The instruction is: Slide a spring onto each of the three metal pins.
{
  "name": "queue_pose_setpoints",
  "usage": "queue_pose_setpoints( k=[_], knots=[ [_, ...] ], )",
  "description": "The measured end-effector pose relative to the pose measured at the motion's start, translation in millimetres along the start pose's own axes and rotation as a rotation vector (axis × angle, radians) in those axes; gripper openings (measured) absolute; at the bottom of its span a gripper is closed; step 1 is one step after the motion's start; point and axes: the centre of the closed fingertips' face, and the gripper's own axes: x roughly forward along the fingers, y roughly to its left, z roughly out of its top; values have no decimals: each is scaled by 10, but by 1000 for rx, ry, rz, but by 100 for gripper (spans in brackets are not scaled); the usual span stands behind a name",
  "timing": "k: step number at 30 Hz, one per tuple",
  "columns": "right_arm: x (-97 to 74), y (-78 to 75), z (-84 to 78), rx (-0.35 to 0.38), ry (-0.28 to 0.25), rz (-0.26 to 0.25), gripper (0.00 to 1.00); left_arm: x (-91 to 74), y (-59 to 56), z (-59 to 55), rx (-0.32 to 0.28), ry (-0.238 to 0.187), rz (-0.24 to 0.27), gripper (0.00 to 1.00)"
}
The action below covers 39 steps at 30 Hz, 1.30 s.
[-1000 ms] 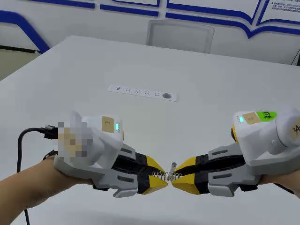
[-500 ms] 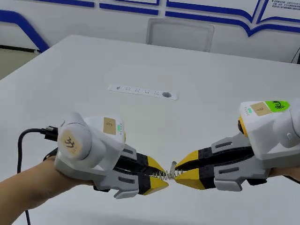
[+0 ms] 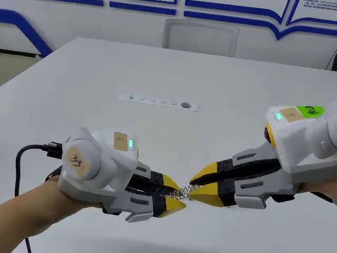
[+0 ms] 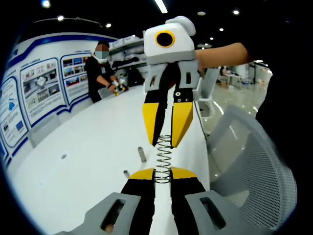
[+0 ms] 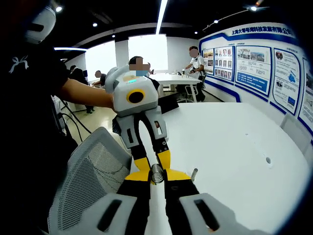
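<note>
A small steel spring (image 3: 181, 192) hangs level just above the white table (image 3: 174, 68), stretched between both grippers. My left gripper (image 3: 178, 202) is shut on its left end; its own view has the spring (image 4: 163, 161) rising from its jaws. My right gripper (image 3: 191, 187) faces it tip to tip, jaws parted only by the spring's width and closed on the other end, seen end-on as a spring (image 5: 156, 173). Two short metal pins (image 4: 141, 154) stand on the table beside the spring, and one pin (image 5: 194, 174) shows just right of the right jaws.
A white power strip (image 3: 158, 101) lies mid-table, with a chair (image 3: 200, 36) at the far edge. A black cable (image 3: 21, 158) trails from my left hand. A mesh chair (image 4: 254, 166) stands close by the table's near edge. People stand in the background.
The right gripper's jaws have parted from fully closed to the spring's width and its tips have dipped slightly. The spring now lies lower and more stretched between the grippers.
</note>
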Motion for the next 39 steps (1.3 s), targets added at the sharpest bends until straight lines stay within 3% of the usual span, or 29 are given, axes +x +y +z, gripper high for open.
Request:
queue_pose_setpoints(
  k=[11, 14, 16, 24, 30, 39],
  knots=[
    [28, -23, 110, 18, -45, -12, 11, 22, 33, 14, -15, -21, 0, 10],
    [87, 8, 102, 10, -36, -3, 12, 20, 22, 166, -50, -104, -6, 10],
    [100, -30, 122, -33, -42, -25, 12, 30, 49, 125, -31, -73, 7, 10],
    [73, -76, 99, 16, -43, -25, 12, 5, 72, 122, -38, -84, 10, 10],
    [6, -117, 126, 58, -79, -41, 12, -10, 101, 95, -46, -77, 23, 10],
    [64, -45, 207, 46, -96, -25, 11, 65, 45, 111, -37, -61, 7, 10]
  ],
)
